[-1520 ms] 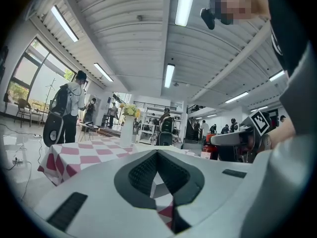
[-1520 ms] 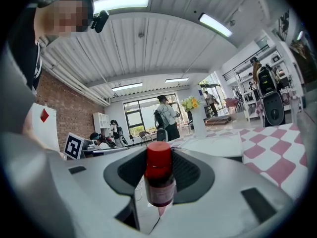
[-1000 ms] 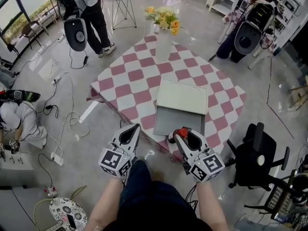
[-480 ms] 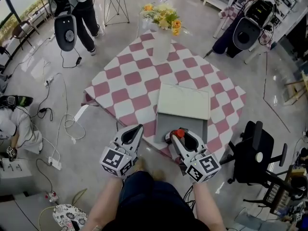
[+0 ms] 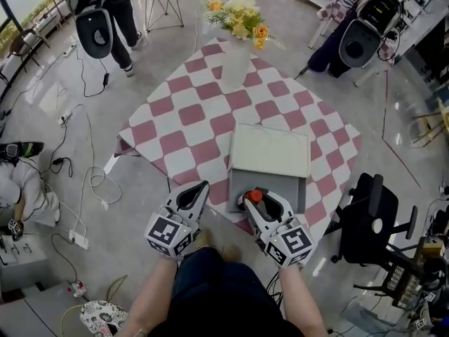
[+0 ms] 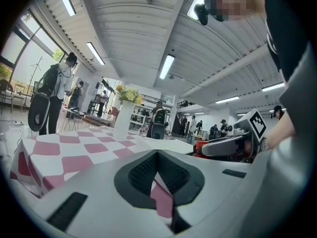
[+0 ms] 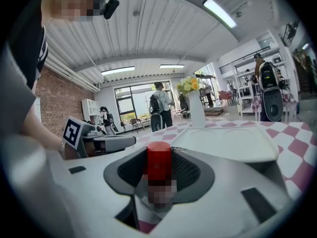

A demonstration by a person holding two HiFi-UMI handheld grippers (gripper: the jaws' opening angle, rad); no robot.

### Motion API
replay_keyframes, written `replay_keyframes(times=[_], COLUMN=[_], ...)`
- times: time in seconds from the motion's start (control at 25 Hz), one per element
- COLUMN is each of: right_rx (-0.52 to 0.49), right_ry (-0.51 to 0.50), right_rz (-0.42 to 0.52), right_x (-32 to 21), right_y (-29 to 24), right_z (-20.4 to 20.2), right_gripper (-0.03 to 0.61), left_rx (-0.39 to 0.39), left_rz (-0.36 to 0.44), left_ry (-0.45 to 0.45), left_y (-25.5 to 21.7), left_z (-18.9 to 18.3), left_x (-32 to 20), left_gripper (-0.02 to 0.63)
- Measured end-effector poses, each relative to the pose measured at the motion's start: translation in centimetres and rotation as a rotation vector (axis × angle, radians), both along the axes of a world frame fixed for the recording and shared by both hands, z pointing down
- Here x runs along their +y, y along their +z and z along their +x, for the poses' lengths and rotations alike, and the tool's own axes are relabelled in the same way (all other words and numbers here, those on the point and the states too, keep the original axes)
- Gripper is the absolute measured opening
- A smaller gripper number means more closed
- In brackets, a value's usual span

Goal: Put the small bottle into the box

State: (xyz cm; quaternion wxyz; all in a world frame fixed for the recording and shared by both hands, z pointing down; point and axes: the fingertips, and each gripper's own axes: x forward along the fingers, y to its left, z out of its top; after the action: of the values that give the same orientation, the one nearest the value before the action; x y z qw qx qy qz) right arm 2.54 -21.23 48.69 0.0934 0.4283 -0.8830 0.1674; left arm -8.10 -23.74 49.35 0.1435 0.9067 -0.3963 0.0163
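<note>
My right gripper (image 5: 254,194) is shut on the small bottle (image 5: 255,196), whose red cap stands upright between the dark pads (image 7: 187,170). It hovers over the near edge of the open grey box (image 5: 284,188) on the checkered table. The box's cream lid (image 5: 271,149) lies just beyond the tray. In the right gripper view the bottle (image 7: 159,166) fills the gap of the right gripper (image 7: 159,168), with the lid behind it. My left gripper (image 5: 198,187) is beside the table's near edge, left of the box, its jaws shut on nothing. The left gripper (image 6: 157,155) looks across the tablecloth.
The pink and white checkered tablecloth (image 5: 203,111) covers the table. A vase of yellow flowers (image 5: 242,18) stands at its far corner. A black office chair (image 5: 368,220) is close on the right. Cables (image 5: 88,181) lie on the floor at left, and people stand around.
My right gripper has carried the bottle forward from the table's edge to over the box's near part. The left gripper has stayed about where it was.
</note>
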Motion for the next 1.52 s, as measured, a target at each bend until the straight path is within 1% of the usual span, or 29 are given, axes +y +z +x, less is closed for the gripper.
replay_keyframes(times=[0.24,0.6,0.92,1.08,1.32,1.52], right_rx=[0.026,0.037,0.094,0.096,0.139,0.146], right_ry=[-0.012,0.001,-0.033,-0.048,-0.082,-0.097], right_rz=[-0.021,-0.019,-0.010,-0.010,-0.004,-0.006], right_x=[-0.3,-0.9,-0.9,-1.0,-1.2,-1.1], right_y=[1.2,2.1,2.6,2.7,3.2,3.4], right_z=[-0.6,-0.9,-1.6,-2.0,-2.4,-2.6], right_gripper=[0.152,0.152,0.152,0.152,0.152,0.152], left_rx=[0.011,0.014,0.024,0.030,0.031,0.032], left_rz=[-0.021,-0.041,-0.048,-0.062,-0.071,-0.076], left_ry=[0.013,0.010,0.019,0.010,0.000,-0.013], left_y=[1.1,2.4,3.0,3.4,4.0,4.1], left_z=[0.0,-0.5,-0.2,-0.4,-0.8,-1.1], left_x=[-0.4,-0.4,-0.3,-0.4,-0.5,-0.6], left_gripper=[0.002,0.002,0.002,0.002,0.002,0.002])
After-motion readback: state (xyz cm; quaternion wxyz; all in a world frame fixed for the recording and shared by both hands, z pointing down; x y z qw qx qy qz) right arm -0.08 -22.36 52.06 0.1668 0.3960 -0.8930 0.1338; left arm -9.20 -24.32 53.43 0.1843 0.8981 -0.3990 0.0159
